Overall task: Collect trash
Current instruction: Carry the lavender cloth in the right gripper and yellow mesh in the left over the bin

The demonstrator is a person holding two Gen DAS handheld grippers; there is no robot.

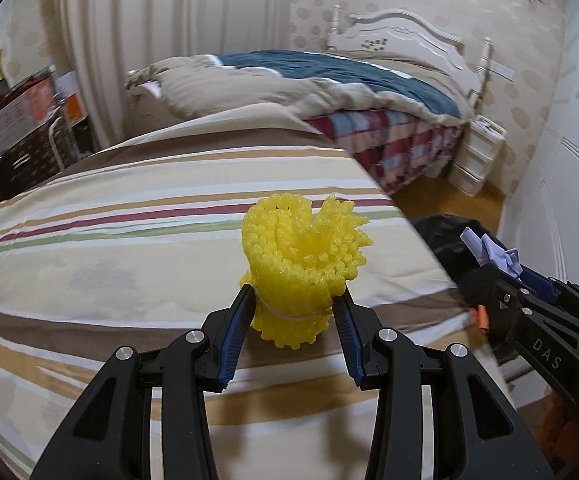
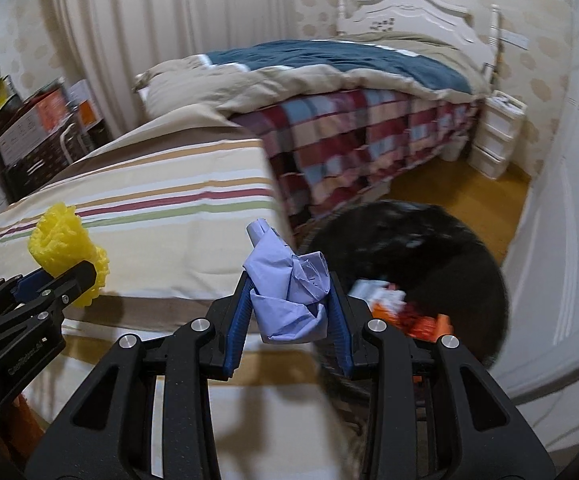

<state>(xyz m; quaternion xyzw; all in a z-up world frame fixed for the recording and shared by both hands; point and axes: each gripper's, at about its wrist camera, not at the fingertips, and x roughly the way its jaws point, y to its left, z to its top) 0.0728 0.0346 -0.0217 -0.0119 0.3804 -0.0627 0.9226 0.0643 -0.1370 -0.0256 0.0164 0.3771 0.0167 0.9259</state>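
free: above striped mattress (image 1: 169,216) | blocked right: black trash bag (image 2: 429,256), wardrobe door (image 2: 561,200)

Near surface: striped bed cover (image 1: 137,208), cream with tan, maroon, green and brown bands.
Far surface: bed (image 2: 369,128) with white headboard (image 2: 409,12).
On far bed: beige-and-blue comforter (image 2: 329,64) over a plaid sheet (image 2: 361,136).
Floor: yellow-brown flooring (image 2: 461,188).
On floor: black trash bag (image 2: 429,248), white drawer unit (image 2: 497,136).
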